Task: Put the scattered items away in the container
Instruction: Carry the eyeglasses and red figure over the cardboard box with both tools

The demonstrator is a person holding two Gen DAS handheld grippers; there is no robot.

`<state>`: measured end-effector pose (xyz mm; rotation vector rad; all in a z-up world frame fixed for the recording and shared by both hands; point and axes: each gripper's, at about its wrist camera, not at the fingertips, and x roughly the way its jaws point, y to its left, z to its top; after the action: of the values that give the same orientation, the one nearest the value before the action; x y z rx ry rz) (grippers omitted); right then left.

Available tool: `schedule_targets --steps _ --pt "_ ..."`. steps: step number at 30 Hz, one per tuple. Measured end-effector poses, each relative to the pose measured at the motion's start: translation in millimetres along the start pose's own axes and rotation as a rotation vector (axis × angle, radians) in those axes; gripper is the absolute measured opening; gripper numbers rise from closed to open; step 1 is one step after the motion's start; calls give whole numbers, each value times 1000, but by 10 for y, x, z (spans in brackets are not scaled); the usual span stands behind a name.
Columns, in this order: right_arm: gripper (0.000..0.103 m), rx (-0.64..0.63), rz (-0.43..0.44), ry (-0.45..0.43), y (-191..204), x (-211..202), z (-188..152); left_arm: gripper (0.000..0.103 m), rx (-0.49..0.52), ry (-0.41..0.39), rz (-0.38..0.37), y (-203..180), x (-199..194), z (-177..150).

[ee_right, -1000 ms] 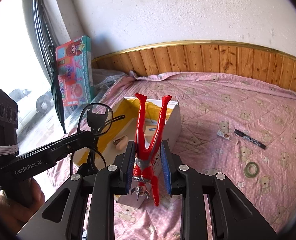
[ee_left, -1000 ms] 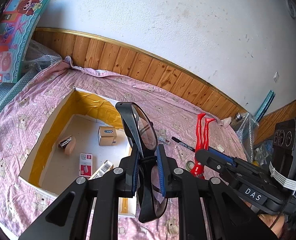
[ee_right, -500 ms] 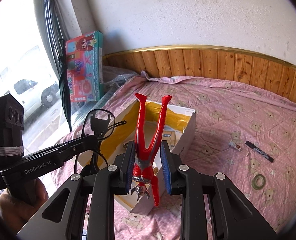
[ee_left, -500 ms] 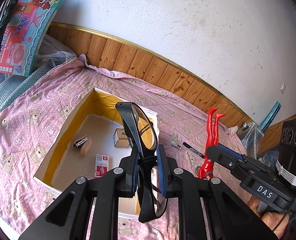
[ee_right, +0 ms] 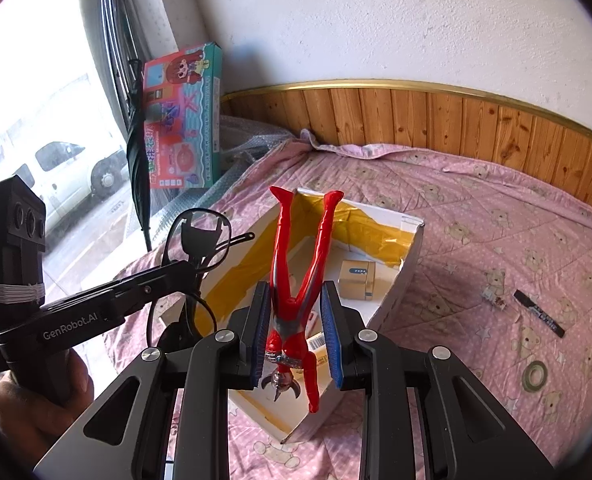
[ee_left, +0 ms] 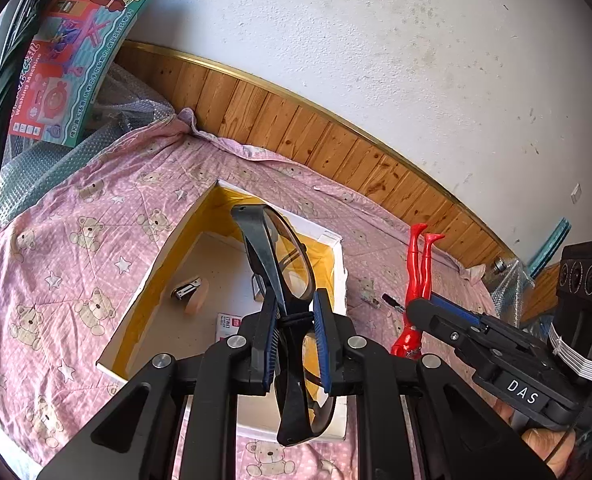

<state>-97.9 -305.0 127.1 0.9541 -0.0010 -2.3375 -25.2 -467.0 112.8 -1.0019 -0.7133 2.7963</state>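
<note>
the left gripper (ee_left: 294, 344) is clamped on a pair of black-framed glasses (ee_left: 284, 276), its blue-padded fingers pinching the frame at the bridge so one lens stands above the jaws and the other hangs below. the glasses hang over the near end of the open white box (ee_left: 337, 248), whose inner walls are lined with yellow tape.

the right gripper (ee_right: 297, 332) is closed around a red toy figure (ee_right: 296, 280), gripped at the torso and turned upside down, legs spread upward and head pointing down. the figure also hovers above the box (ee_right: 409, 256), toward its near corner.

inside the box lie a small tan carton (ee_right: 355, 280), a stapler (ee_left: 188, 292) and a small red-and-white pack (ee_left: 228, 322); a barcoded item shows under the figure but is too hidden to name.

the box sits on a pink bear-print bedsheet (ee_right: 495, 220). out on the sheet to the right, well apart from the box, lie a black marker (ee_right: 539, 313), a small roll of tape (ee_right: 534, 376) and a tiny unclear piece beside the marker. a colourful toy carton (ee_right: 184, 120) leans at the far left by the window, against the wood-panelled wall.
</note>
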Motion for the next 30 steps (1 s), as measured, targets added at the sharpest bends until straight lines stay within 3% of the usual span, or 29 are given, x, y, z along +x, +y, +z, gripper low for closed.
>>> schedule_targets --steps 22,30 --pt "26 -27 -1 126 -73 755 100 17 -14 111 33 357 521 53" --pt "26 9 51 222 -237 1087 125 17 14 142 45 354 701 122"
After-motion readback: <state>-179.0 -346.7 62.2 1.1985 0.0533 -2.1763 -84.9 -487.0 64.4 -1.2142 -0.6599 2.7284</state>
